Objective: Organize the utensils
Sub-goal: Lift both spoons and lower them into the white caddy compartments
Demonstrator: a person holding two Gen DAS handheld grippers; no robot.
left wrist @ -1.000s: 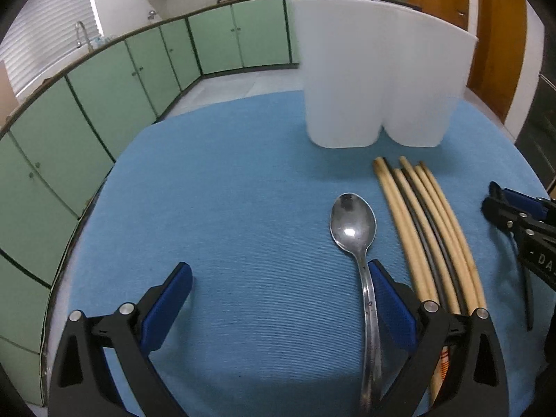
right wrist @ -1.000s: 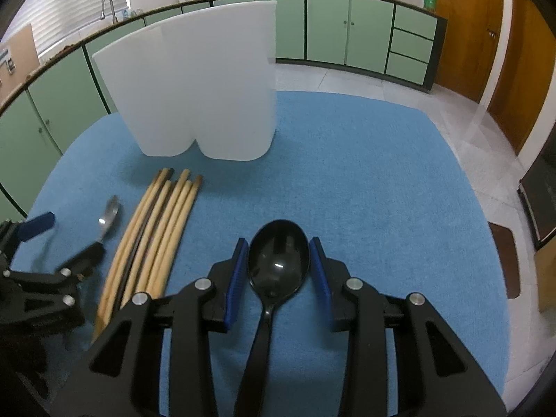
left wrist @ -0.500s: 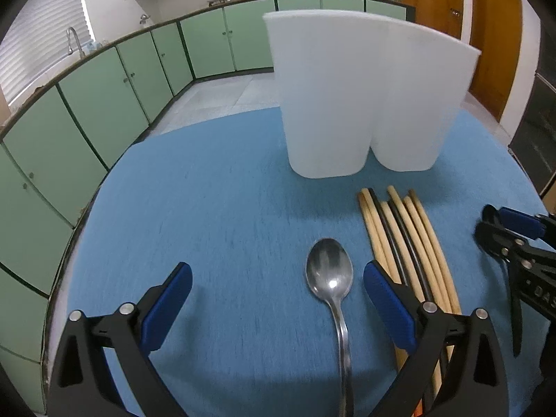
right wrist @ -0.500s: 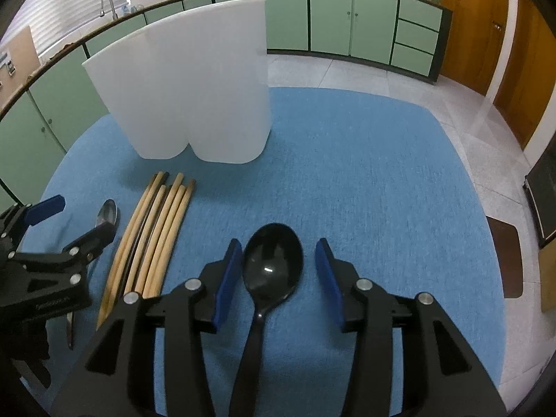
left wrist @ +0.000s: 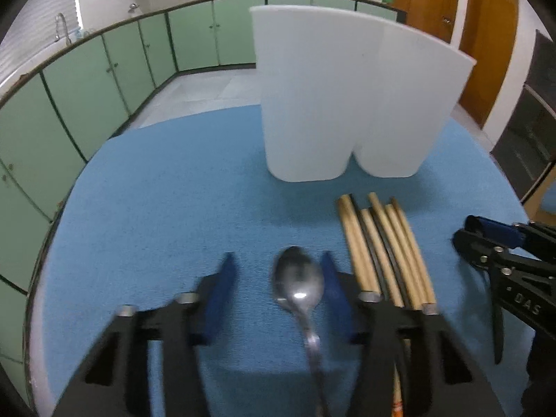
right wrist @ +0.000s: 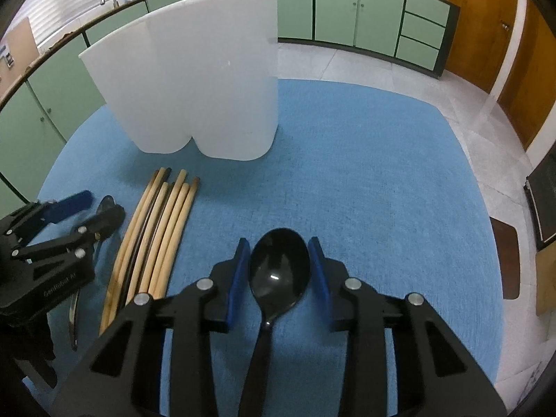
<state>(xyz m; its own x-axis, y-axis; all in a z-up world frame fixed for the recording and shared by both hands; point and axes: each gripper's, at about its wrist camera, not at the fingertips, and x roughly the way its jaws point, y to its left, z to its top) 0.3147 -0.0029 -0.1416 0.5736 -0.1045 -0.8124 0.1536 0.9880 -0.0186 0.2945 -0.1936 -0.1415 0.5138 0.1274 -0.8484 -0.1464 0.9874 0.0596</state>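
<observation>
A metal spoon (left wrist: pixel 299 285) lies on the blue tablecloth (left wrist: pixel 156 208) between the fingers of my left gripper (left wrist: pixel 278 292), which is open and partly closed, its right pad close to the bowl. A black plastic spoon (right wrist: pixel 279 271) lies between the fingers of my right gripper (right wrist: pixel 279 274), which is open with small gaps on both sides. Several bamboo and black chopsticks (left wrist: pixel 382 250) lie side by side between the two spoons; they also show in the right wrist view (right wrist: pixel 156 236). A white two-compartment holder (left wrist: pixel 347 87) stands behind them, also in the right wrist view (right wrist: pixel 194 80).
The round table's edge (left wrist: pixel 45 243) curves close on the left. Green cabinets (left wrist: pixel 87 80) ring the room beyond, and wooden doors (right wrist: pixel 486 34) stand at the right. The left gripper shows at the left of the right wrist view (right wrist: pixel 52 243).
My left gripper has moved forward along the metal spoon and its jaws have narrowed around the bowl. My right gripper's jaws first widened, then stayed around the black spoon.
</observation>
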